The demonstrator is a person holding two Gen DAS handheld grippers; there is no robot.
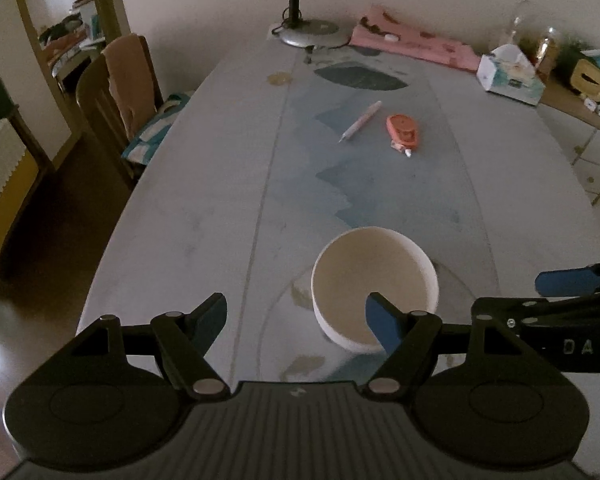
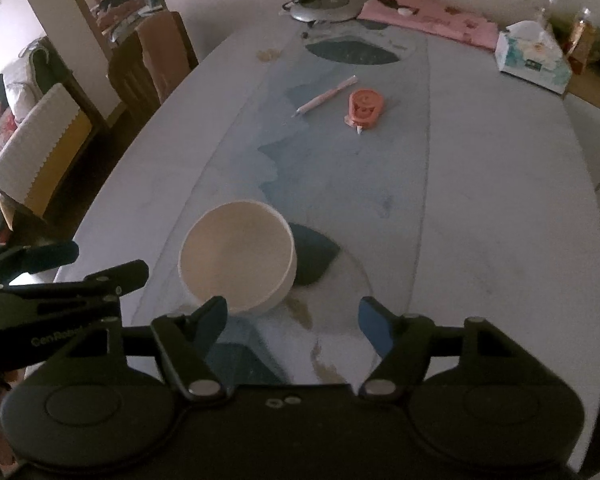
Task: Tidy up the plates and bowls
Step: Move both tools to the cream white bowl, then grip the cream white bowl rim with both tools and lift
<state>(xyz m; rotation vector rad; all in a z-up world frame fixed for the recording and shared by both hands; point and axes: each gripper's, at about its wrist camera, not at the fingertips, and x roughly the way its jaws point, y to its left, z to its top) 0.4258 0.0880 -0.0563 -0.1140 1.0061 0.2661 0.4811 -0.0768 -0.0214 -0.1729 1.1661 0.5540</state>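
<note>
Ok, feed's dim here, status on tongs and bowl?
Left tongs open, empty. Right tongs open, empty. Bowl upright on table, untouched. Pen far off, nothing blocking.

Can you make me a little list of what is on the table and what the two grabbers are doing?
bowl: white bowl, empty, upright on the table
left gripper: open, holding nothing, one finger in front of the bowl's rim
right gripper: open, holding nothing, close beside the bowl
pen: pink pen, lying flat, farther back
orange thing: orange tape dispenser, beside the pen, apart from it
lamp: lamp base at the far end
tissue box: far right
plates: none in view
</note>
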